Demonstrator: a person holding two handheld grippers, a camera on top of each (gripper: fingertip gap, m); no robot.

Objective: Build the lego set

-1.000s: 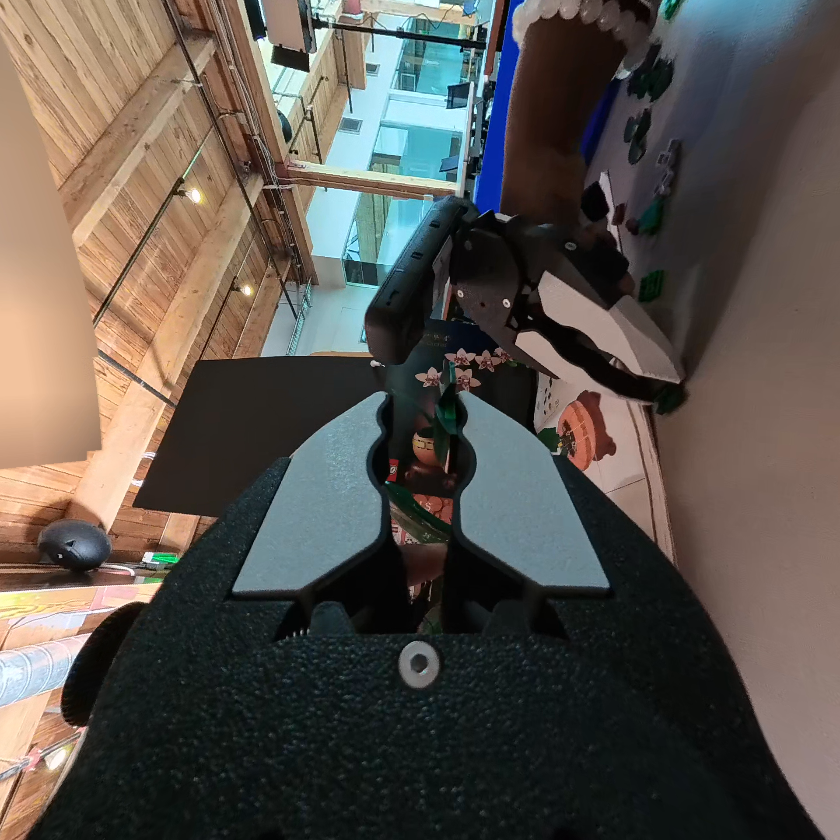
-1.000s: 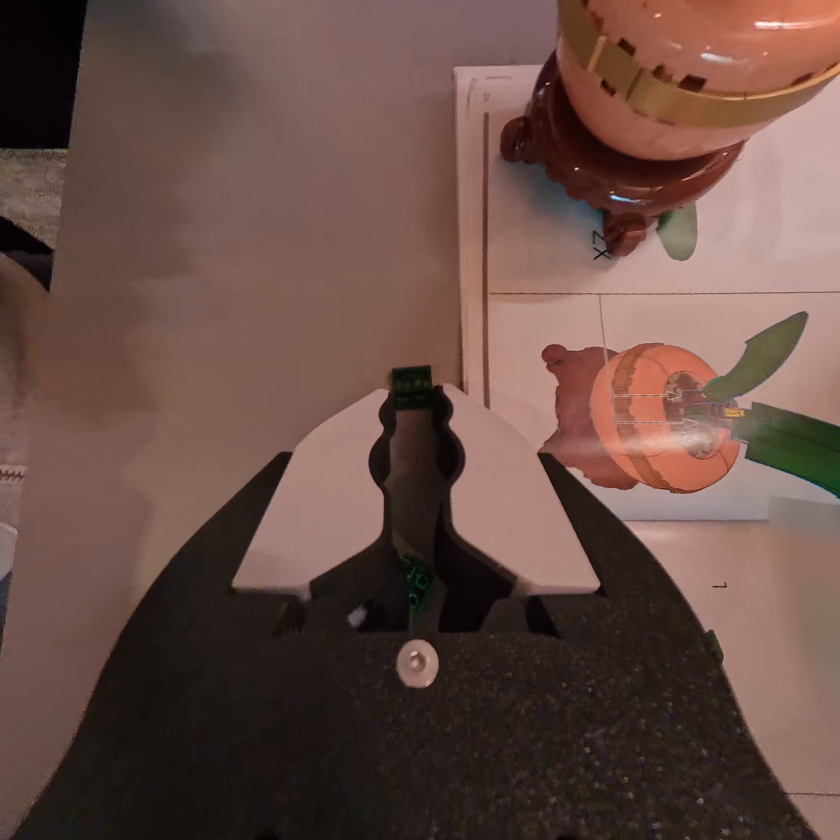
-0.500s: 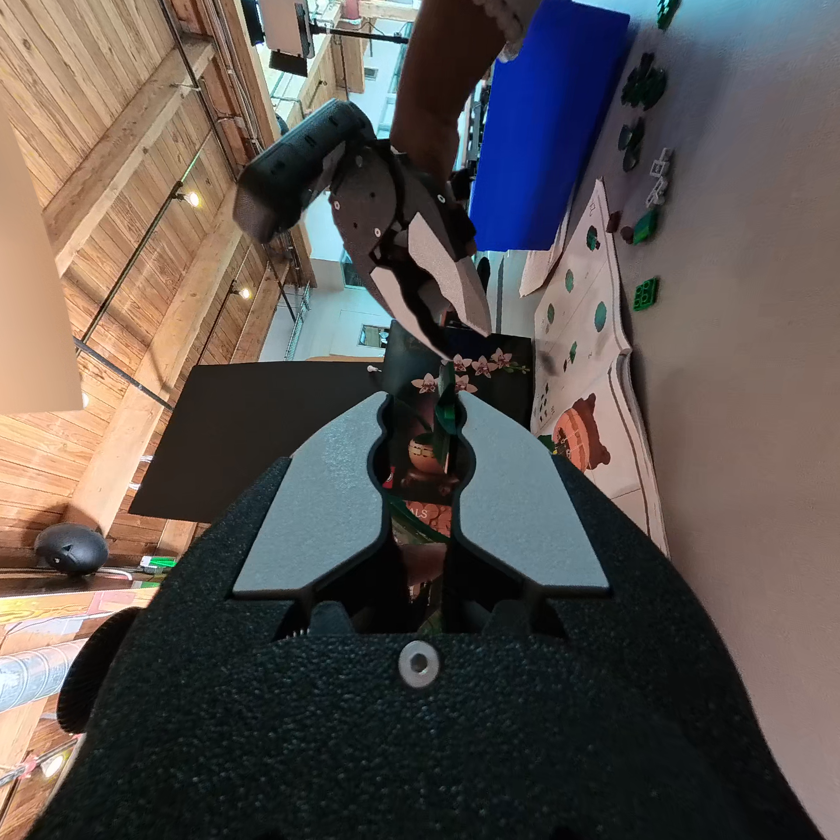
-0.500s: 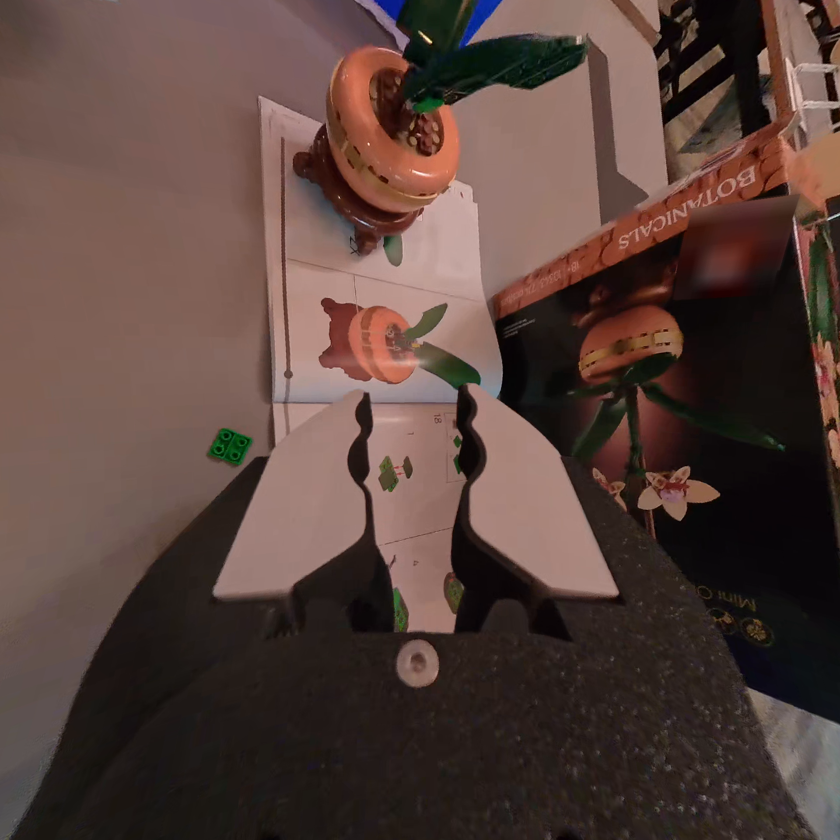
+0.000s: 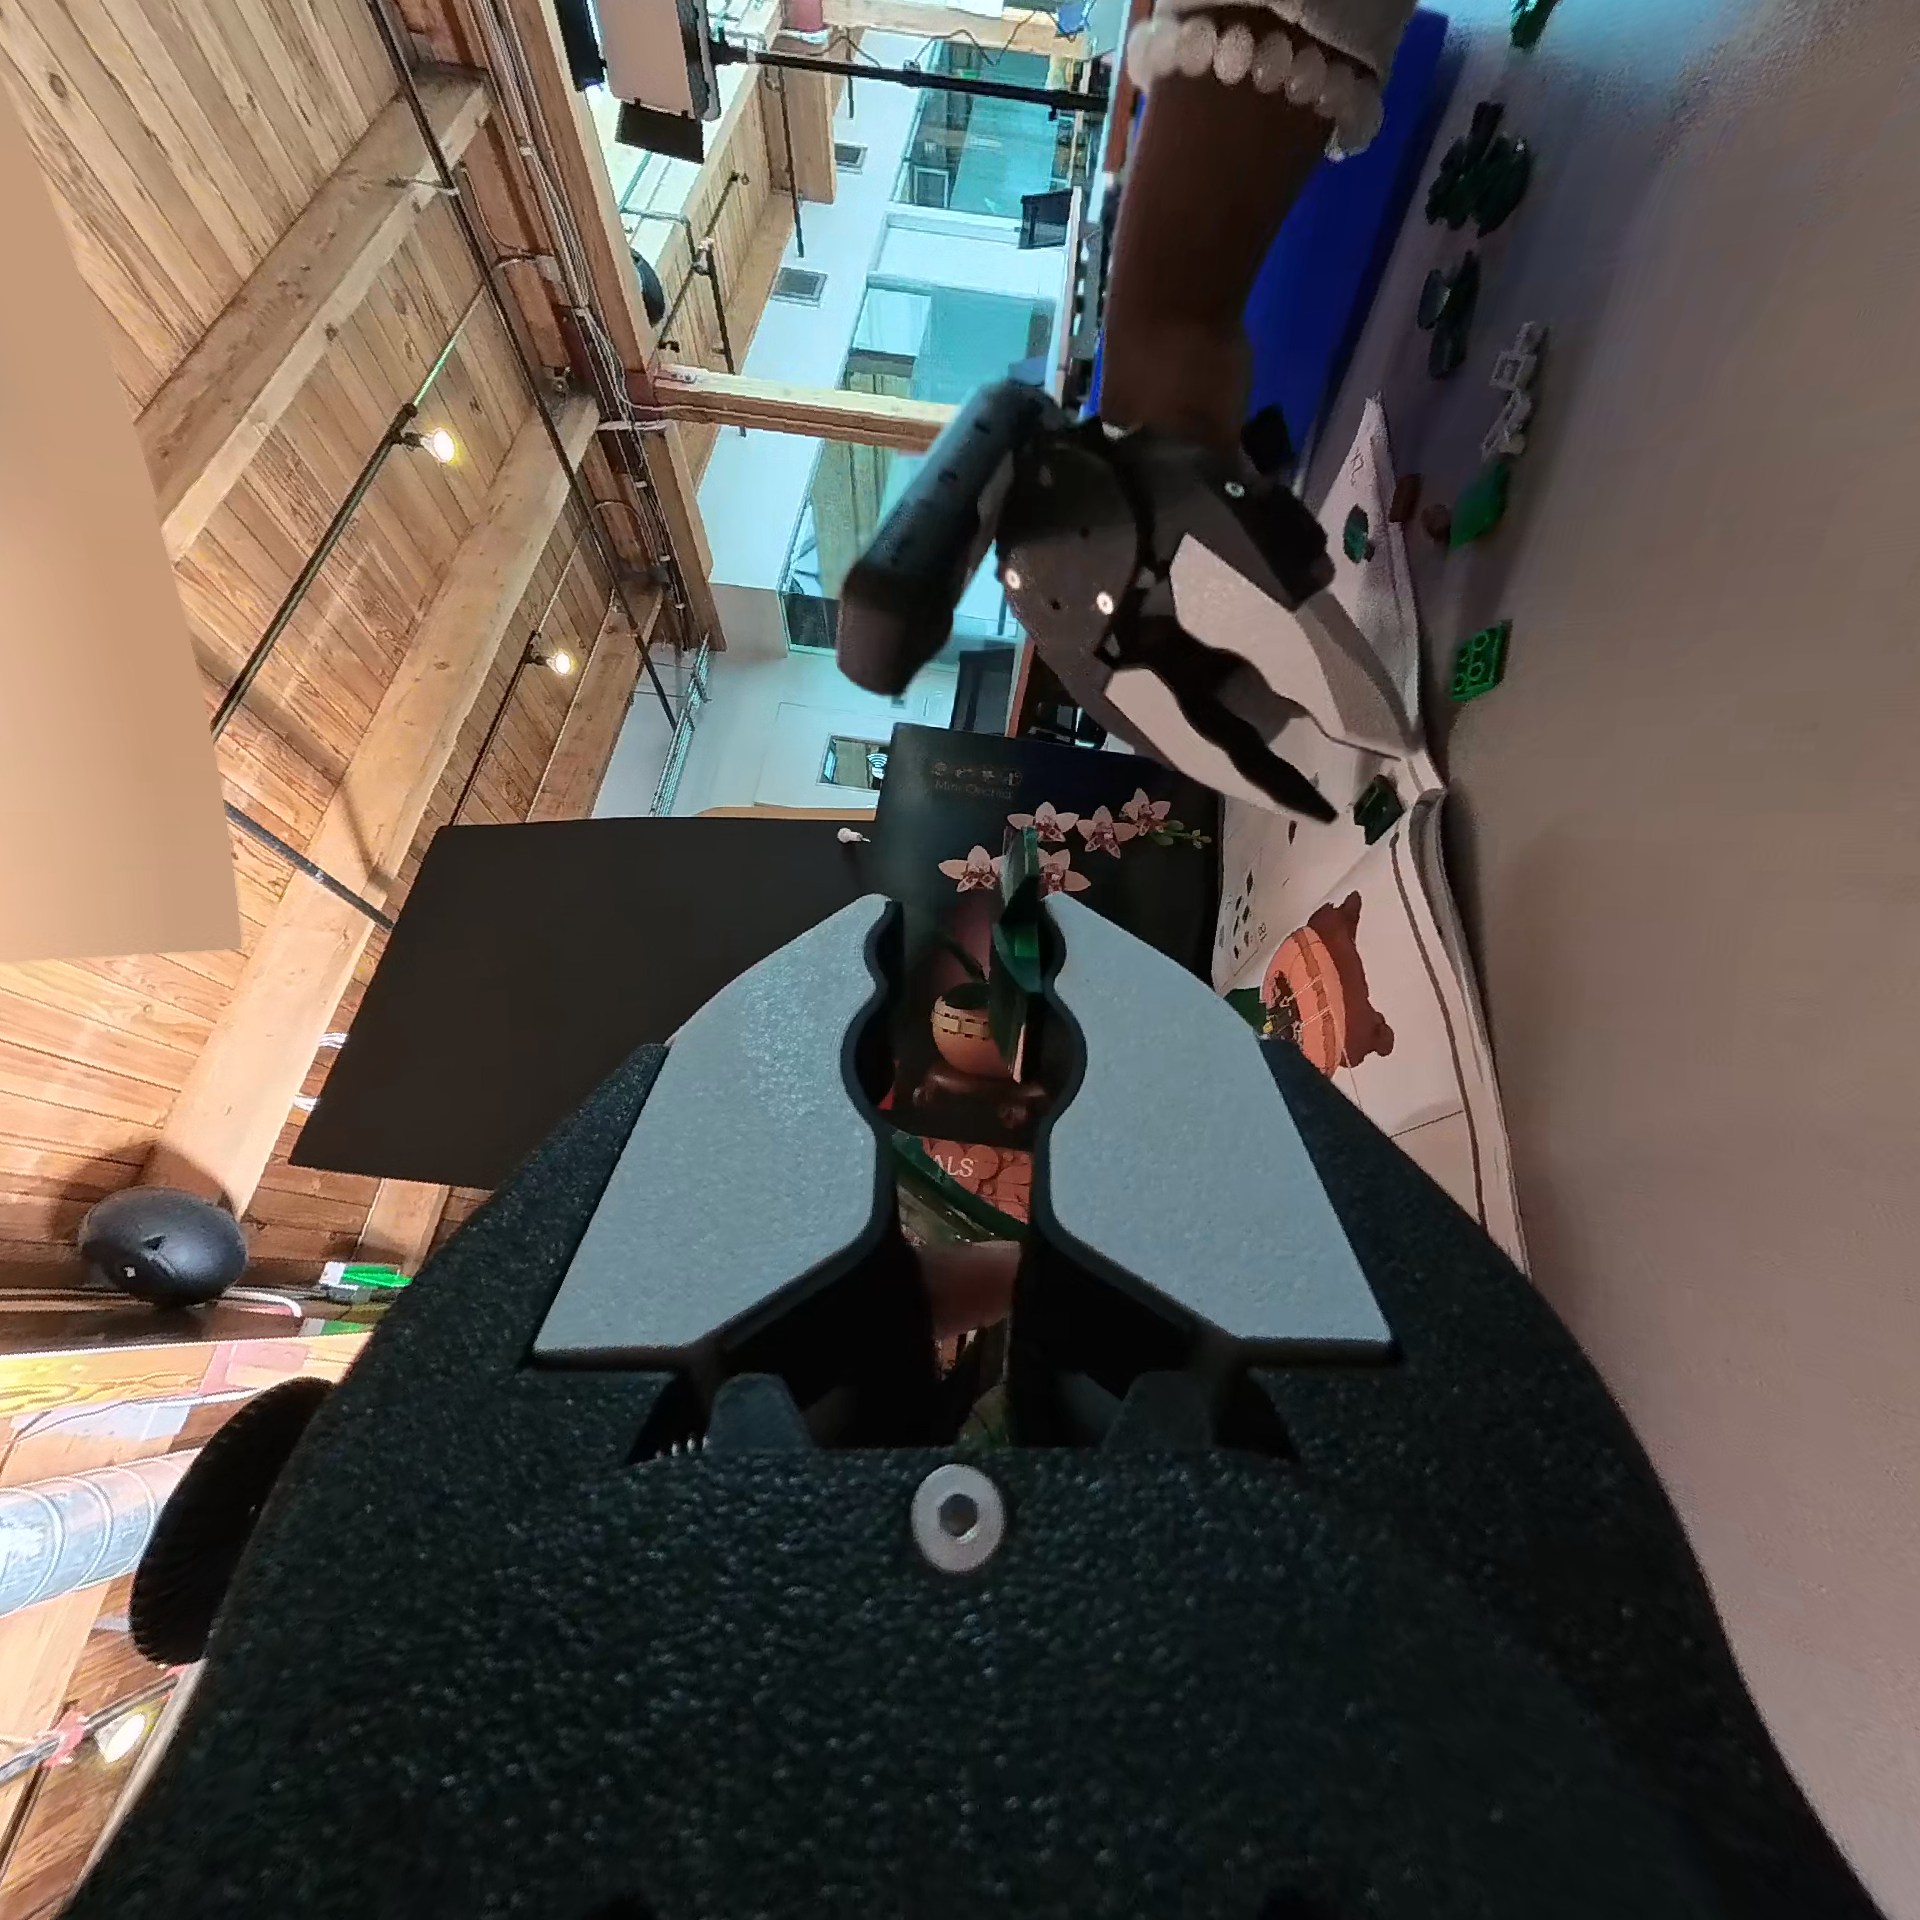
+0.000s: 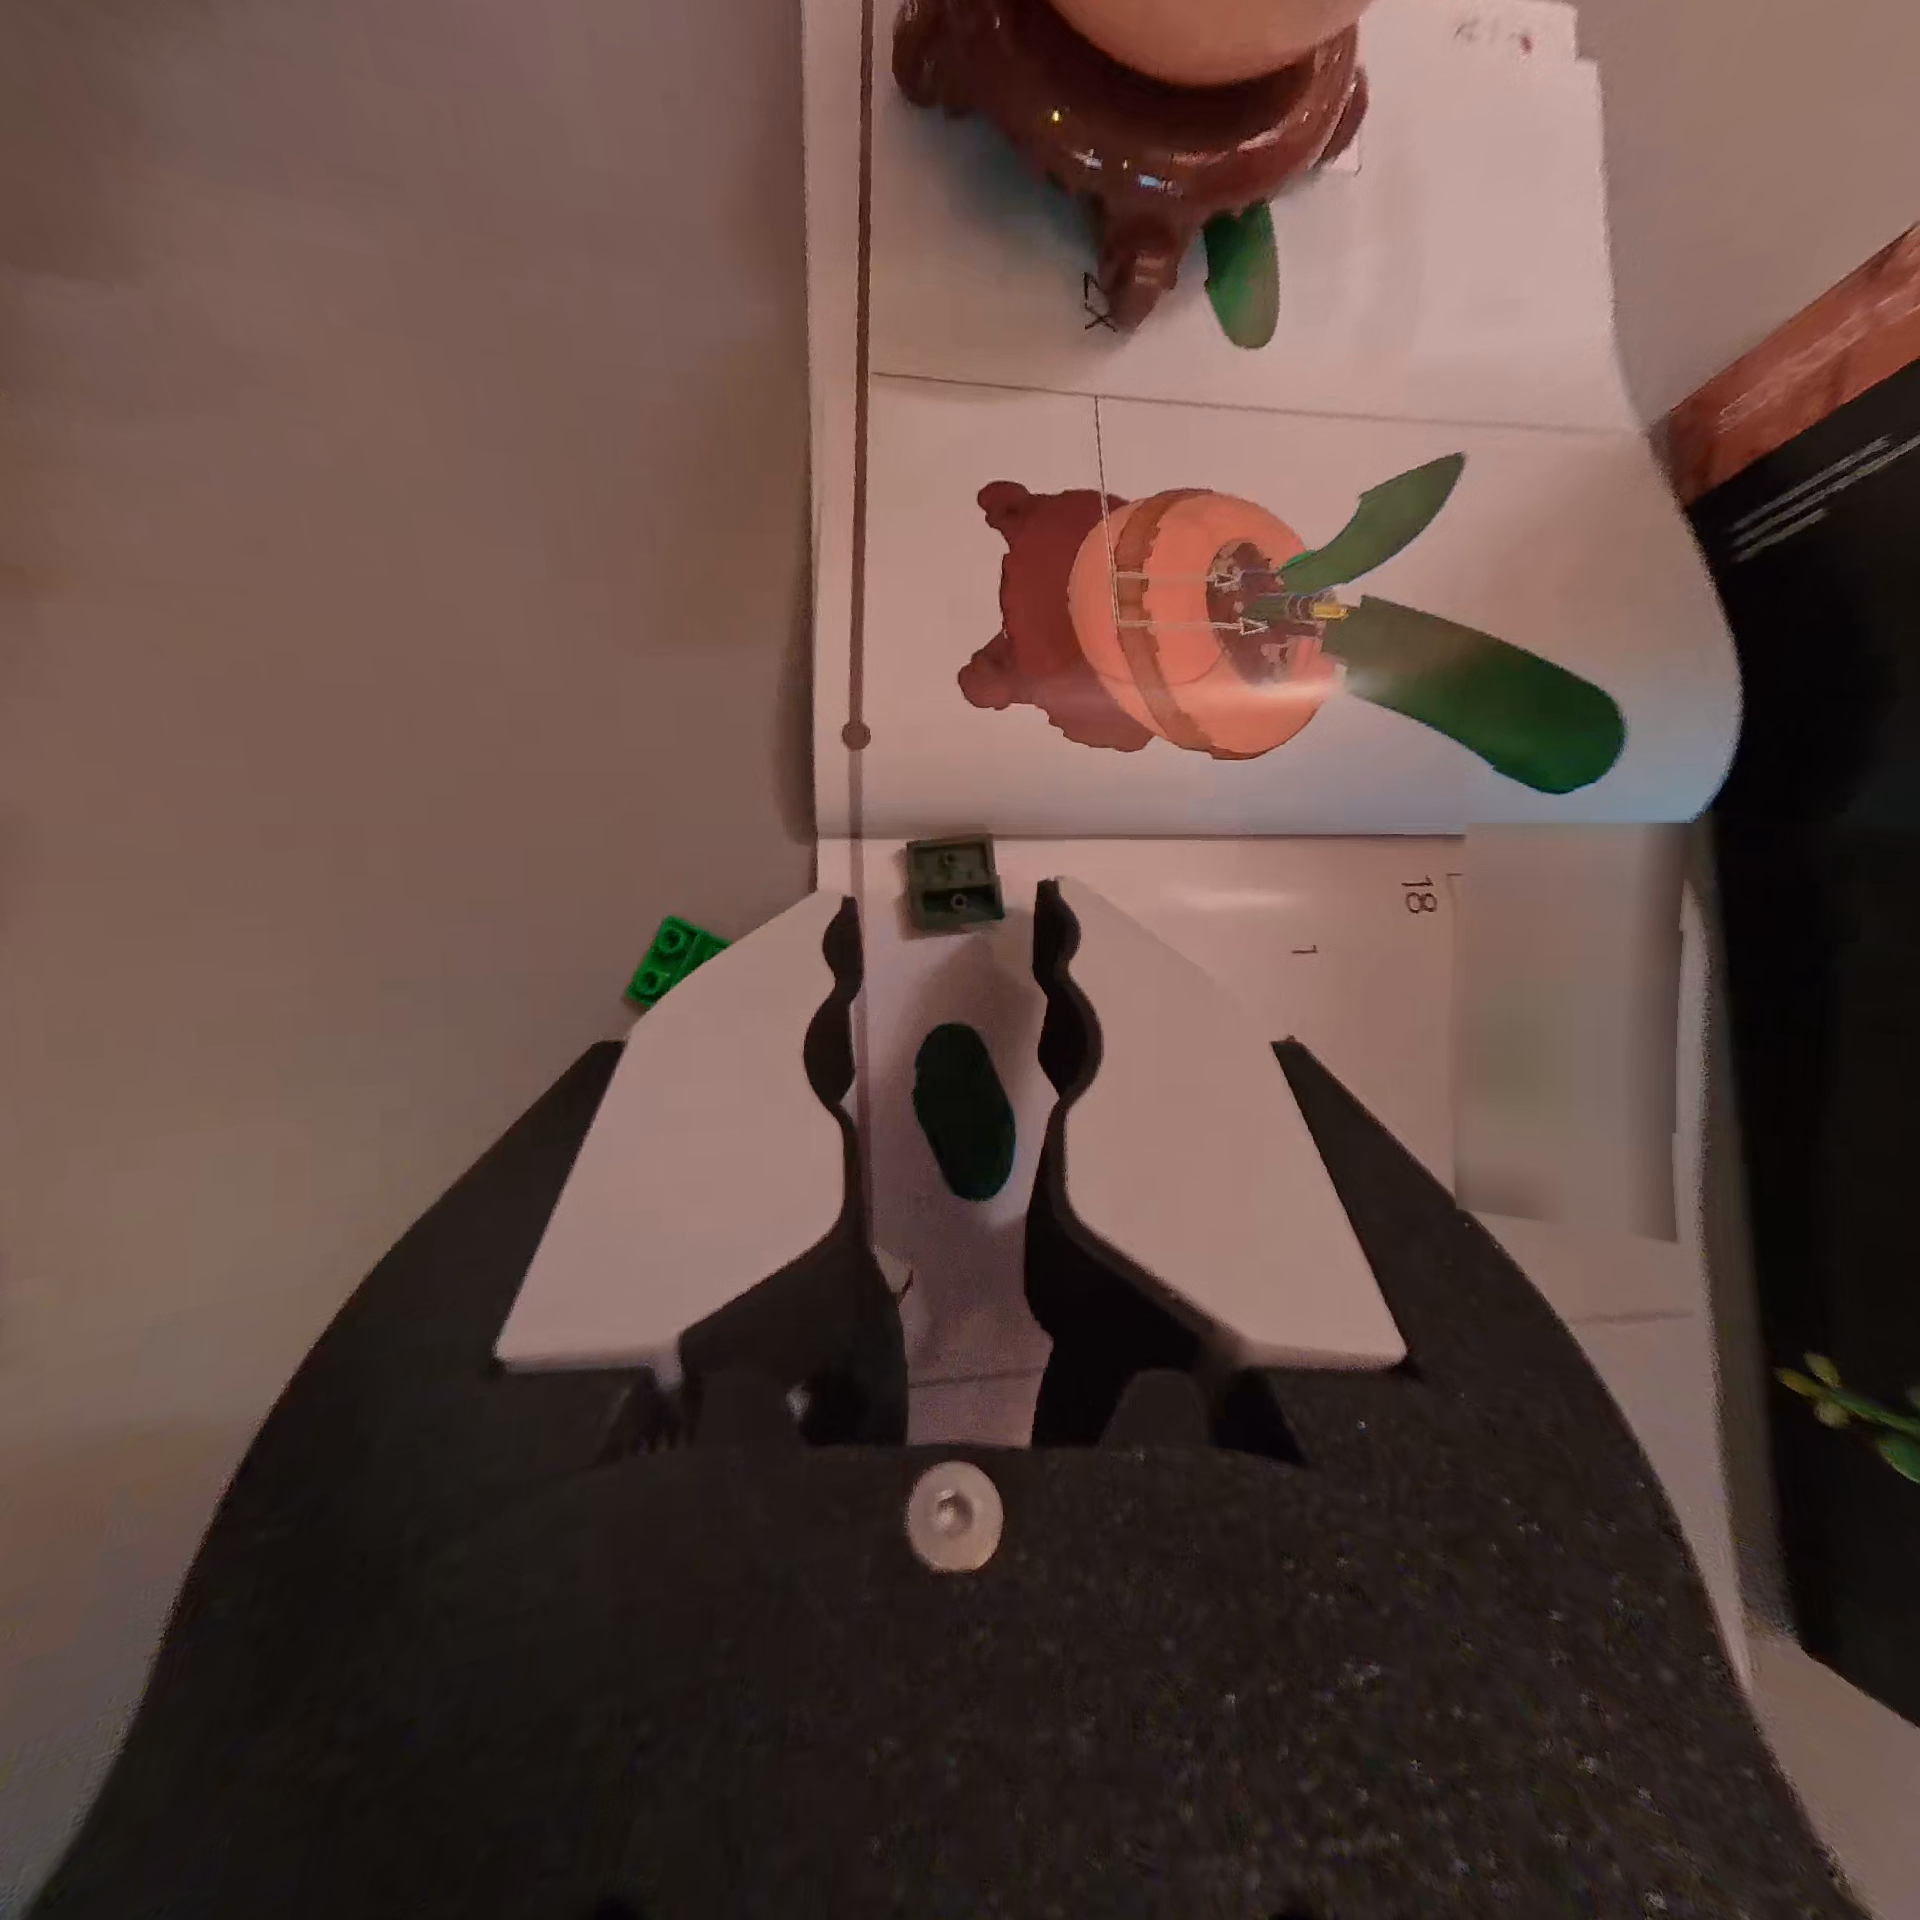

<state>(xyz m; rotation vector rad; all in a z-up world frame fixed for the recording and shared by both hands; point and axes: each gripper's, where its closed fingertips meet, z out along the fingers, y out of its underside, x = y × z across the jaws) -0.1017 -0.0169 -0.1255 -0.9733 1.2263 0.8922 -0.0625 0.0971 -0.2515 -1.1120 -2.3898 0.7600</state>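
Observation:
My left gripper (image 5: 971,914) is shut on a dark green leaf piece (image 5: 1013,935) and holds it above the table. My right gripper (image 6: 945,899) is open and low over the open instruction booklet (image 6: 1143,790). A small dark green brick (image 6: 954,883) lies on the page just ahead of the right gripper, between its fingertips. The same gripper (image 5: 1340,800) and brick (image 5: 1377,805) show in the left wrist view. The brown base of the pot model (image 6: 1132,135) stands on the booklet's far page. A bright green plate (image 6: 670,961) lies on the table beside the right gripper's left finger.
The set's dark box (image 6: 1829,935) stands right of the booklet and also shows in the left wrist view (image 5: 1049,831). Loose dark green pieces (image 5: 1475,177), white pieces (image 5: 1517,395) and a blue object (image 5: 1340,260) lie farther along the table. A person's forearm (image 5: 1184,260) holds the right gripper. Left tips to right tips: about 15 cm.
My right gripper was shut on a small green piece at the table, then lifted and opened. It has now come down open over the booklet. My left gripper has stayed put.

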